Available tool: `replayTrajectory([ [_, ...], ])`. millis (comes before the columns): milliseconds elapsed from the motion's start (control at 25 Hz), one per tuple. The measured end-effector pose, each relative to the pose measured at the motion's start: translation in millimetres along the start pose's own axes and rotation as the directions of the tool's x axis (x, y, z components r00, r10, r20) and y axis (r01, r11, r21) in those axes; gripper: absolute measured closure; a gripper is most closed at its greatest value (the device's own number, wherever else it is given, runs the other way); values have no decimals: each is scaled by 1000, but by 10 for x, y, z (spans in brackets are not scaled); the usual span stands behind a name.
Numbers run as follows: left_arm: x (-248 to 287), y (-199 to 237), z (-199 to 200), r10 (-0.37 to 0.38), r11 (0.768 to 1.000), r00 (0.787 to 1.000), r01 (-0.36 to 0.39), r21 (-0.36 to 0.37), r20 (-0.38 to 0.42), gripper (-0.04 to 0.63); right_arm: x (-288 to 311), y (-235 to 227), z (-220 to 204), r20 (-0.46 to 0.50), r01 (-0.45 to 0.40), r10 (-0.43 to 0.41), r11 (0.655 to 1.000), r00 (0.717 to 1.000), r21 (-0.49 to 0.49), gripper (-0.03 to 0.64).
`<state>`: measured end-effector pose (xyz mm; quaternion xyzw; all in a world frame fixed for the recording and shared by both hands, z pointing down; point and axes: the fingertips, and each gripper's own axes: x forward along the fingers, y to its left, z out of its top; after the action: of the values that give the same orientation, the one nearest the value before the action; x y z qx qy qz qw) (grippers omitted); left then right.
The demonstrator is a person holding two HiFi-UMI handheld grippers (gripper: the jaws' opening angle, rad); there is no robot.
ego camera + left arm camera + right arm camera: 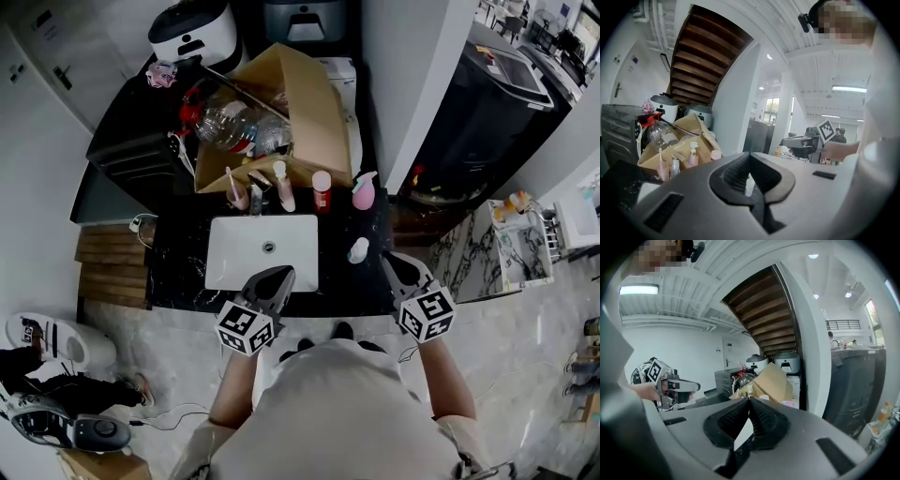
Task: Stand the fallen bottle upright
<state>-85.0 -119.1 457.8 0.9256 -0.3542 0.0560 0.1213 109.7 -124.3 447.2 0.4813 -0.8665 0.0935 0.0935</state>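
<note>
White and small, the plastic bottle (pixel 359 250) sits on the black stone counter (pixel 178 274) just right of the white rectangular sink (pixel 234 267). It seems to stand on its base, though the steep downward angle leaves that uncertain. The right gripper (pixel 388 257) hangs near the bottle, on its right and apart from it. Its jaws are pressed together and hold nothing, which the right gripper view (pixel 749 400) confirms. The left gripper (pixel 282 275) hovers over the sink's front edge, its jaws likewise closed and empty (pixel 750 154). Behind the sink stand a pink pump bottle (pixel 364 191) and a red bottle with a pale cap (pixel 322 192), in front of an open brown cardboard box (pixel 305 112).
</note>
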Motion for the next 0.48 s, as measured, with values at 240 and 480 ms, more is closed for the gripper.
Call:
replayTrajectory([
  [240, 15, 2, 8, -6, 1000, 1000, 6, -5, 0, 588, 0, 26, -1, -4, -6, 6, 1000, 1000, -1, 586],
  [480, 35, -21, -11, -7, 1000, 1000, 7, -14, 1, 588, -19, 6, -3, -3, -7, 7, 1000, 1000, -2, 587],
])
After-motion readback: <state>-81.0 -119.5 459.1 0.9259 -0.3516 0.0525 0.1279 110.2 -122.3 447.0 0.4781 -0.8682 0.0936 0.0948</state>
